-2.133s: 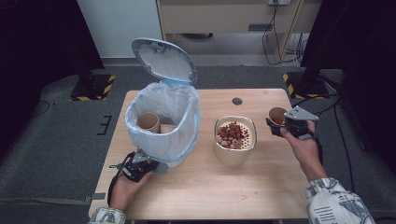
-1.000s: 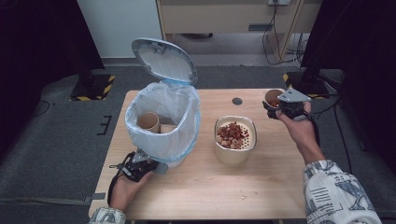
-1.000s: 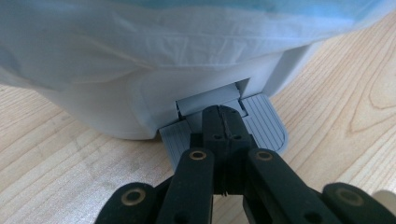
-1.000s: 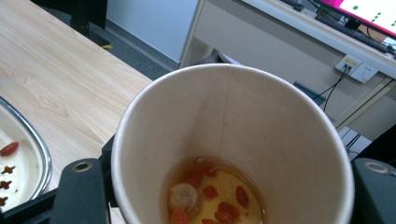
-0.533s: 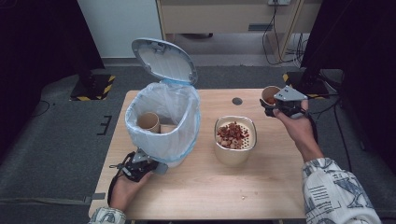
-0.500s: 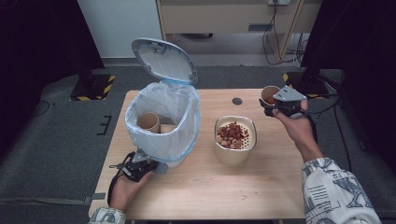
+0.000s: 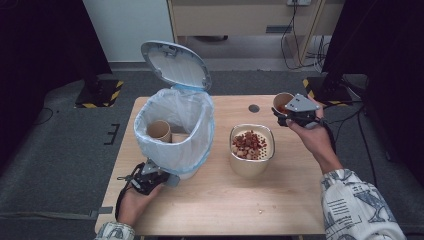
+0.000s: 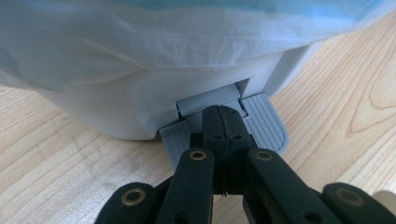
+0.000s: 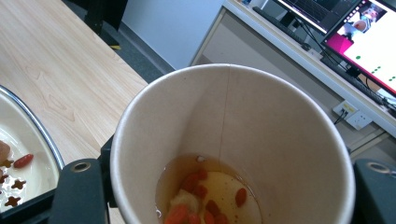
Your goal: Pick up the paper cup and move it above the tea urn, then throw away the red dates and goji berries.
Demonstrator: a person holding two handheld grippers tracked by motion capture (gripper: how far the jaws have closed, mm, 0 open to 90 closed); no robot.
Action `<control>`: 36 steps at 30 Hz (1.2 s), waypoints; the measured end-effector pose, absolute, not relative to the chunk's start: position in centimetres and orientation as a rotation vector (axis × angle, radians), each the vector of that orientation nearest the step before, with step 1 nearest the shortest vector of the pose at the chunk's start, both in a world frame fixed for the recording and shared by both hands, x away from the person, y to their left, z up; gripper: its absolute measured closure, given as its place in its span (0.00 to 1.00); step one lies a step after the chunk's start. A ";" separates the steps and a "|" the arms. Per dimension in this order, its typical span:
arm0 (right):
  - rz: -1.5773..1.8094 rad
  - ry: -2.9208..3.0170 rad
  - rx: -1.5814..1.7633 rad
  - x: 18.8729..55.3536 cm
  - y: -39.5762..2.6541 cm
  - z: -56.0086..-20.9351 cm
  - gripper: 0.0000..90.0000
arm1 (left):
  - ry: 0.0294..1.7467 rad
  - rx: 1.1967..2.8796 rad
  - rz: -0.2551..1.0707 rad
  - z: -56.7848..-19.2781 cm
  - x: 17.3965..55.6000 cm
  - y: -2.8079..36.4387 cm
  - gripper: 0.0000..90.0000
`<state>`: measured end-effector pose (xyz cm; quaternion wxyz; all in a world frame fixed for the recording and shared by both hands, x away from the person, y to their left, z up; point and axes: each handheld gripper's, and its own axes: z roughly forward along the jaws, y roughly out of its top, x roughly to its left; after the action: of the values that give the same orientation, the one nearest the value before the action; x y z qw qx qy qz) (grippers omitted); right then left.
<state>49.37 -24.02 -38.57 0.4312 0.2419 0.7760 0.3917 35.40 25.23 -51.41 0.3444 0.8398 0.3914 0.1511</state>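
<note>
Paper cup [image 9: 233, 140], tan outside and pale inside, sits pinched between the jaws of the right tool [image 7: 296, 112], which grips it by its sides; in the right tool's view a little amber liquid with red berries [image 9: 205, 196] lies at the cup's bottom. From above, that tool is held over the far right corner of the wooden surface [image 7: 280, 200], with the cup at its left tip. Nearer the person and to the left of it stands a cream bowl [image 7: 252, 150] with a strainer insert full of reddish bits. The left tool [image 7: 147, 180] has its jaws pressed together, their tip resting on the grey foot pedal [image 8: 266, 126] of a white bin [image 7: 175, 135] lined with a pale bag. The bin's lid [image 7: 175, 65] stands raised, and another paper cup [image 7: 159, 131] lies inside the bag, beyond the left tool.
</note>
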 end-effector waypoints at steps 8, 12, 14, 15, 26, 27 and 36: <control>0.972 1.948 0.538 49.8 -23.1 -38.6 0.33 | 1.016 2.181 0.392 -51.4 35.4 25.2 1.00; 0.973 1.950 0.504 49.8 -22.7 -38.4 0.33 | 1.016 2.180 0.391 -51.4 35.4 25.2 1.00; 0.975 1.948 0.470 49.8 -22.4 -38.1 0.32 | 1.016 2.180 0.391 -51.4 35.4 25.2 1.00; 0.974 1.948 0.459 49.8 -22.3 -37.9 0.32 | 1.016 2.179 0.391 -51.4 35.4 25.2 1.00; 0.970 1.948 0.432 49.8 -22.1 -37.3 0.32 | 1.016 2.178 0.391 -51.4 35.4 25.3 1.00; 0.973 1.946 0.428 49.8 -22.1 -37.3 0.32 | 1.016 2.178 0.391 -51.4 35.4 25.3 1.00; 0.962 1.950 0.393 49.9 -21.7 -36.9 0.32 | 1.017 2.177 0.390 -51.4 35.4 25.3 1.00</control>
<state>49.92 -21.68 -36.94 0.4493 0.1588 0.7883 0.3891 35.40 25.27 -51.44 0.3465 0.8389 0.3920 0.1503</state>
